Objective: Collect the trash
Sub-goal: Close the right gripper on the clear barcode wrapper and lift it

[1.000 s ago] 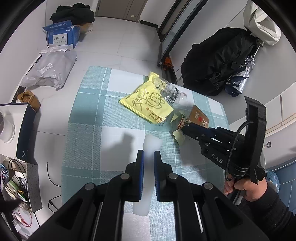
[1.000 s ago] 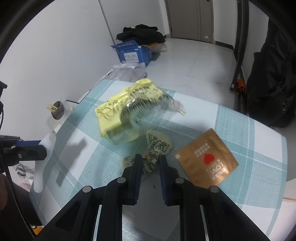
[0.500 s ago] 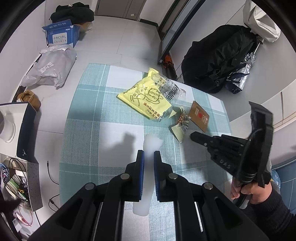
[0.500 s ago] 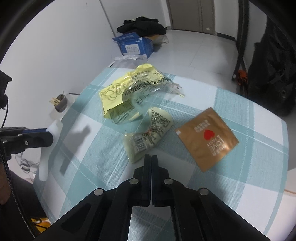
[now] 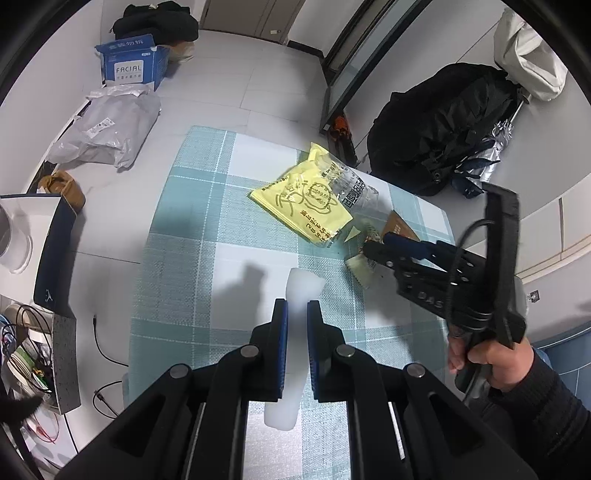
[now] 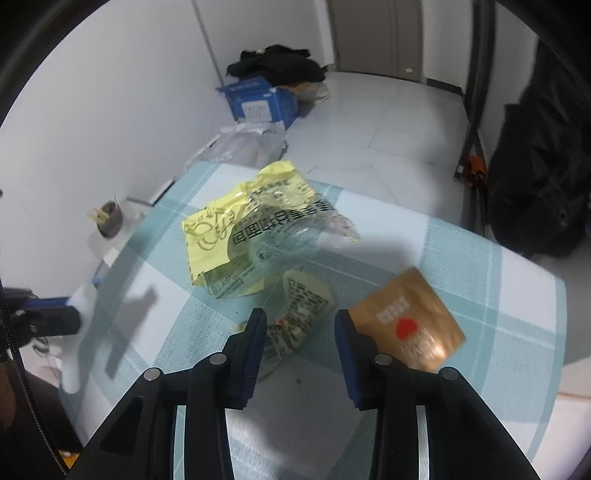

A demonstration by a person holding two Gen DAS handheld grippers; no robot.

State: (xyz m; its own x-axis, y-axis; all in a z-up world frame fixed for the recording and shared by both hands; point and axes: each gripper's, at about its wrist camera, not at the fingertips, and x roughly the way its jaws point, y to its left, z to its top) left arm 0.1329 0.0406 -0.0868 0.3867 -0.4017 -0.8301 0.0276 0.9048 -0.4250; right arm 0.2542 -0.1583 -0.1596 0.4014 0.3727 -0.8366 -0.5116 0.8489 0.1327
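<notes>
Three wrappers: crumpled printed wrapper (image 6: 295, 317) on the bench (image 6: 480, 266), yellow bag (image 6: 236, 236) farther, brown sachet (image 6: 406, 321) right.
Right tongs (image 6: 300, 332): just opening, straddling the crumpled wrapper, not pinching.
Left tongs (image 5: 295, 325): clamping white foam strip (image 5: 291, 354).
Hidden: wrapper's near end behind the fingers.

A pale tiled floor (image 5: 236, 88) runs to white walls (image 6: 110, 110) and a door (image 5: 258, 18) at the far end. On the far left of the floor stand a blue carton (image 5: 129, 66), a grey mailer bag (image 5: 107, 129) and dark clothes (image 5: 155, 22). A black backpack (image 5: 439, 129) leans on the right, and a teal checked cloth covers the table (image 5: 184, 236).
</notes>
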